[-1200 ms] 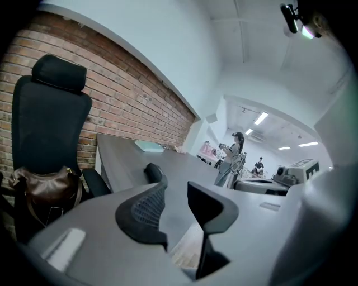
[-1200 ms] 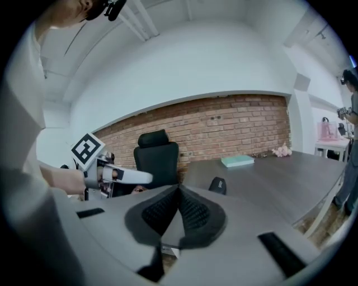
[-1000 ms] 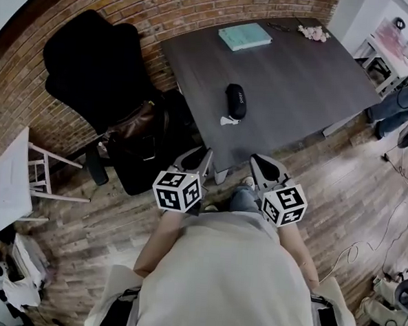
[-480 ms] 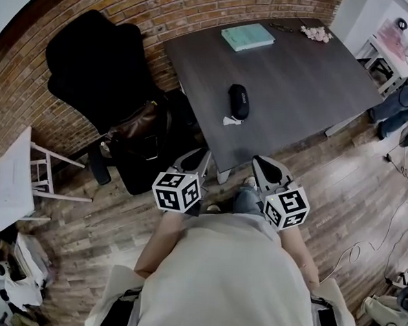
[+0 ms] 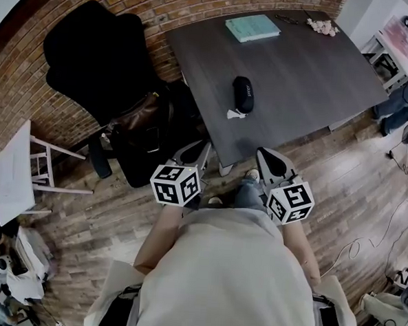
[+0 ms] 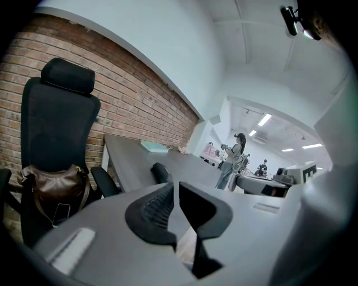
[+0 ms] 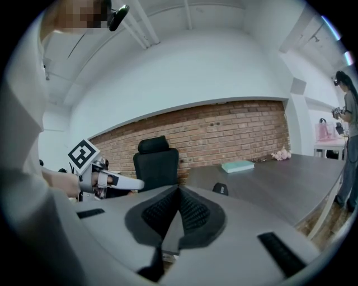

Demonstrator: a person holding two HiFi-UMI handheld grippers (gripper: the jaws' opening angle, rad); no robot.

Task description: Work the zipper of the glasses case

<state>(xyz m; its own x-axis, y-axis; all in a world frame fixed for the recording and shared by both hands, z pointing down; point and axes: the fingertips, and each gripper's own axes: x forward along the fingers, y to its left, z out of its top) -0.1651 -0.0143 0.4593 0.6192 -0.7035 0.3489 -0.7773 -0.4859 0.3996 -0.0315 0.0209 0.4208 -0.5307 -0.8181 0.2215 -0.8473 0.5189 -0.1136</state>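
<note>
Head view, read left to right: a black high-backed office chair (image 5: 93,56) with a brown leather bag (image 5: 134,123) on its seat stands against the brick wall, beside the dark grey table (image 5: 306,75).

My left gripper (image 5: 193,155) hangs just off the table's near corner, above the wooden floor. Its jaws are closing; a narrow gap remains and nothing stands between them.

The black oval glasses case (image 5: 242,94) lies on the table near its left edge, well apart from both grippers. A small white object (image 5: 234,114) sits at its near end; I cannot tell whether it is attached.

My right gripper (image 5: 271,161) is level with the left one, jaws pressed together and empty.

Change over the last second: both grippers remain short of the table, and only the left jaws have narrowed. I judge the zipper work not yet begun. The next move calls for a reach forward, with the jaws spread again before one holds the case and the other takes the pull.
</note>
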